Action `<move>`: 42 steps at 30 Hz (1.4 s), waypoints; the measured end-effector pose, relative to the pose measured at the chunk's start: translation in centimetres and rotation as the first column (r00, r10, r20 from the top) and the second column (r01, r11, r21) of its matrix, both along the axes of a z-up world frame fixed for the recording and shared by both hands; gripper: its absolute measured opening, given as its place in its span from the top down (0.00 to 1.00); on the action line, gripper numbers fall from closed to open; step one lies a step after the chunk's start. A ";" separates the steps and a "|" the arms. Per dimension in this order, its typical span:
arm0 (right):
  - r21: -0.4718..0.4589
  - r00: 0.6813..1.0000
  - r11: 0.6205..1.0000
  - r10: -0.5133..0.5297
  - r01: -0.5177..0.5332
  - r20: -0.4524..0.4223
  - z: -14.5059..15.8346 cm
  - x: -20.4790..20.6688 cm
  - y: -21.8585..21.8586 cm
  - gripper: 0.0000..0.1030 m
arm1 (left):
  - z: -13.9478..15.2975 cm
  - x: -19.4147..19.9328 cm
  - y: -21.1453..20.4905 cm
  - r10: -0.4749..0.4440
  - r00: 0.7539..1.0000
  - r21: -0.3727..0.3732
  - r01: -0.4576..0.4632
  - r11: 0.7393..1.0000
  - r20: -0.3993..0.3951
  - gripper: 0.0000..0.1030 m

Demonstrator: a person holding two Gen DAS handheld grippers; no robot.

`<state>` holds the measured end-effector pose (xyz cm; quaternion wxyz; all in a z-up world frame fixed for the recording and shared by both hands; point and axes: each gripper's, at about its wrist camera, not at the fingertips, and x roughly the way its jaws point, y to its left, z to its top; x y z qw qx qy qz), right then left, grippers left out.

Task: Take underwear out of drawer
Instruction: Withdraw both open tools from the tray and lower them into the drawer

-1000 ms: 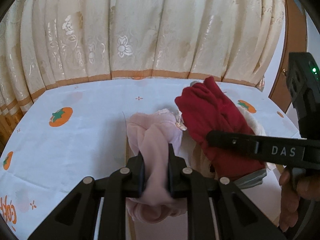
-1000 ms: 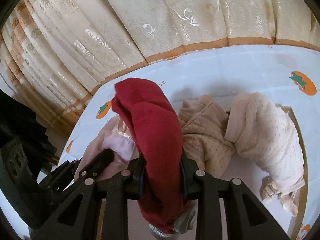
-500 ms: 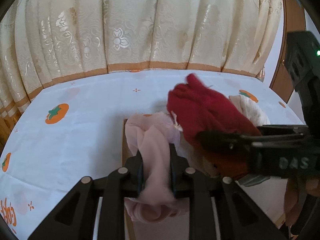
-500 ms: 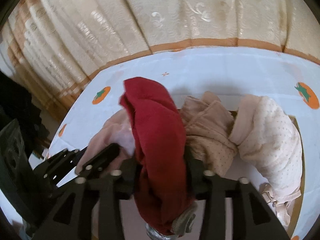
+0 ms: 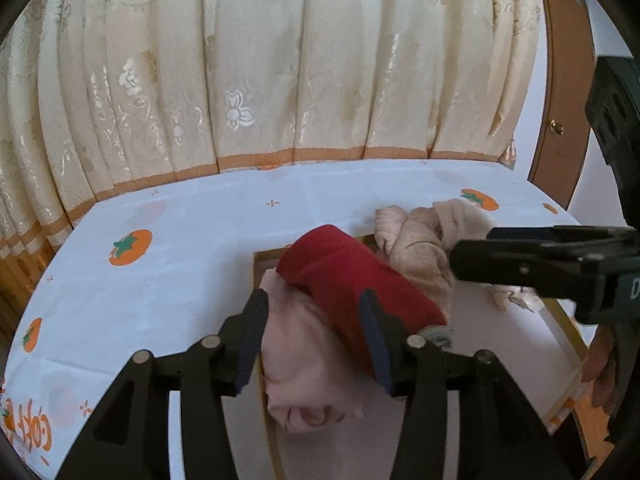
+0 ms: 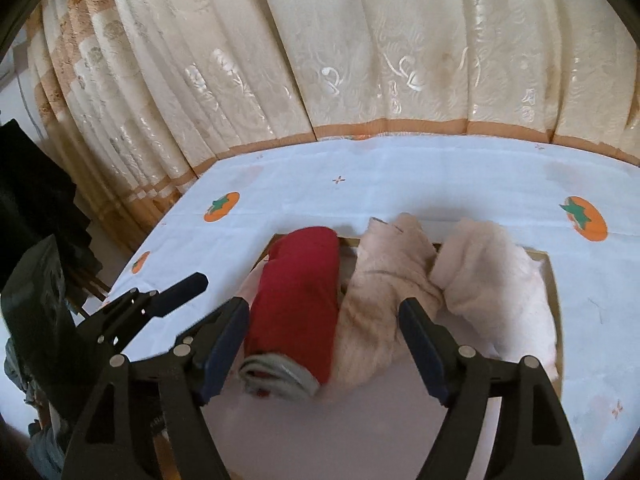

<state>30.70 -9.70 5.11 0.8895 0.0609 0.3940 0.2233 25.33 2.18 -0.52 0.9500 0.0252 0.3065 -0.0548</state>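
Opening left gripper (image 5: 316, 332) over pink underwear (image 5: 304, 364) in drawer (image 6: 554, 280), pads clear, right gripper (image 6: 324, 340) opening around red underwear (image 6: 298, 300), unpressed, beige garments (image 6: 384, 292) at two o'clock

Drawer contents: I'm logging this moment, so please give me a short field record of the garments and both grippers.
drawer: open, wooden rim
red garment: lying partly over pink garment
beige garments: two, bunched at right
left gripper: opening, fingers apart, nothing gripped
right gripper: opening, fingers clear of the cloth
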 end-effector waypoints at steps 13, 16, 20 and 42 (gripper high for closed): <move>-0.004 0.996 0.997 0.075 -0.074 0.055 -0.3 -9.7 -3.4 0.23 | 0.6 -9.9 -2.1 -0.131 0.989 0.047 0.128 0.991 0.074 0.49; -0.014 0.993 0.996 0.090 -0.089 0.074 -1.2 -12.3 -4.2 0.23 | -0.4 -12.2 -2.9 -0.150 0.986 0.082 0.143 0.986 0.074 0.48; -0.043 0.990 0.994 0.108 -0.105 0.092 -2.4 -14.8 -5.0 0.23 | -2.4 -15.5 -3.7 -0.179 0.982 0.125 0.170 0.978 0.065 0.44; -0.438 0.887 0.810 0.459 -0.390 0.058 -12.8 -22.2 1.1 0.23 | -9.2 -21.5 0.3 -0.094 0.995 0.098 0.097 0.990 -0.037 0.44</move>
